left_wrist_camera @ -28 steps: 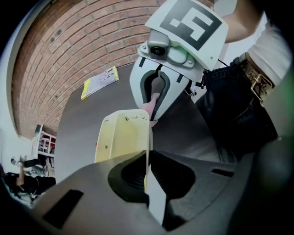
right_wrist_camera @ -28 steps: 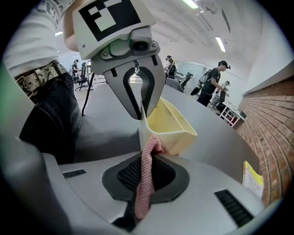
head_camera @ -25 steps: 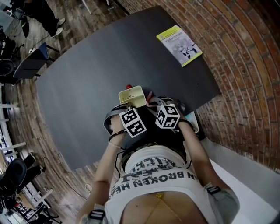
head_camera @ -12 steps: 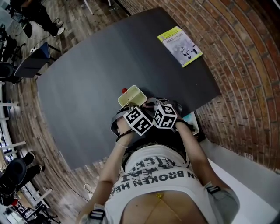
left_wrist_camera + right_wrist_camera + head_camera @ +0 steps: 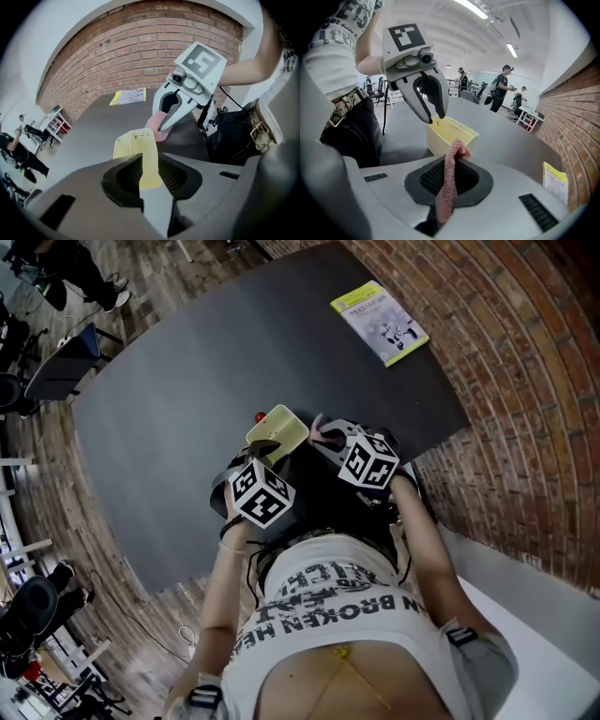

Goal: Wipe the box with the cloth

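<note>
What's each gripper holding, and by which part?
Right gripper pinches the pink cloth just behind its bunched end. Left gripper, jaws just opening, straddles the yellow box wall, seemingly loose.

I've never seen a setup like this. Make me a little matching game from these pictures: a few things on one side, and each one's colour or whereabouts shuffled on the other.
Things:
1. box
2. cloth
3. booklet
4. table

Descriptions:
A. dark grey
B. clamped in the right gripper
C. pale yellow, open at the top
D. lying flat at the table's far end

Pairs: 1-C, 2-B, 3-D, 4-A
</note>
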`<state>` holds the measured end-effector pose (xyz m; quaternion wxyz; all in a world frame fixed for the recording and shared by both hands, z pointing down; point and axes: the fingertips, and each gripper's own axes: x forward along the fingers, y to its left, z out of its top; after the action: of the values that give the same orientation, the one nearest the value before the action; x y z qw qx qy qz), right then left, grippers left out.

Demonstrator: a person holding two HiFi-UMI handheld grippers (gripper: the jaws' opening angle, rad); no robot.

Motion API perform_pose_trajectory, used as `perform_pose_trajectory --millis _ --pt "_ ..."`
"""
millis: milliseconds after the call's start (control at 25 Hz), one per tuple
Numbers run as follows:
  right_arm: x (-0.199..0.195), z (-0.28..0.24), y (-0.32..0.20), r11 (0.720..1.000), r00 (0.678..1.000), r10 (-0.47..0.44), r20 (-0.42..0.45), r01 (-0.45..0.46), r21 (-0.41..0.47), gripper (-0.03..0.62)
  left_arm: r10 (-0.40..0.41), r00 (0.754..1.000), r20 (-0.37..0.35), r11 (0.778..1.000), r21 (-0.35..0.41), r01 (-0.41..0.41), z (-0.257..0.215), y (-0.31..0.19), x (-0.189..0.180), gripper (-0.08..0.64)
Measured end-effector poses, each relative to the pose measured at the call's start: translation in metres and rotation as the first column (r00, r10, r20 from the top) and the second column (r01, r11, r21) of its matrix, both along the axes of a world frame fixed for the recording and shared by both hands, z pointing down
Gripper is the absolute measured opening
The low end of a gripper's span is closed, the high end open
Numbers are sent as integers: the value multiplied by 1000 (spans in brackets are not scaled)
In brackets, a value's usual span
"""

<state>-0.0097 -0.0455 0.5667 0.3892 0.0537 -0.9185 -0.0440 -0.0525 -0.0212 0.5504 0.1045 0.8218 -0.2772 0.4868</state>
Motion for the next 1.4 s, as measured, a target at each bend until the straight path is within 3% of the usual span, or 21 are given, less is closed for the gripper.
perform_pose_trajectory --millis 120,280,400,480,560,600,680,800,1120,1200,1400 --pt "9 -6 -8 999 999 41 15 -41 7 17 68 997 41 997 39 -69 -5 6 -15 93" --pt "9 -9 -8 998 998 59 25 -59 8 18 203 958 203 971 81 -223 8 14 -27 101" --pt "6 -19 -8 995 993 100 69 -100 2 17 197 956 217 966 122 -227 4 12 -22 101" --pt "7 -34 -11 987 976 162 143 -162 -15 17 133 984 123 972 178 -153 -9 6 -14 101" --pt "7 -52 -14 976 949 218 228 -217 -32 17 45 998 -51 972 232 -32 -30 -2 -5 100" --pt "7 -62 -15 970 933 239 267 -238 -37 17 5 989 -145 967 254 32 -43 -6 -2 83" --pt "5 -82 -16 962 903 266 336 -269 -39 17 -60 949 -311 947 283 152 -67 -13 1 72" --pt "1 -111 -13 957 867 274 417 -288 -31 17 -118 875 -470 910 300 284 -100 -16 -1 15" --pt "-11 -179 2 957 796 237 557 -291 8 17 -104 728 -677 848 322 421 -167 -4 2 8" --pt "-15 -189 7 960 783 217 582 -279 17 17 -96 713 -694 838 330 434 -177 -2 2 8" --pt "-23 -196 15 964 782 198 591 -266 28 17 -88 710 -699 825 348 445 -185 2 2 8"
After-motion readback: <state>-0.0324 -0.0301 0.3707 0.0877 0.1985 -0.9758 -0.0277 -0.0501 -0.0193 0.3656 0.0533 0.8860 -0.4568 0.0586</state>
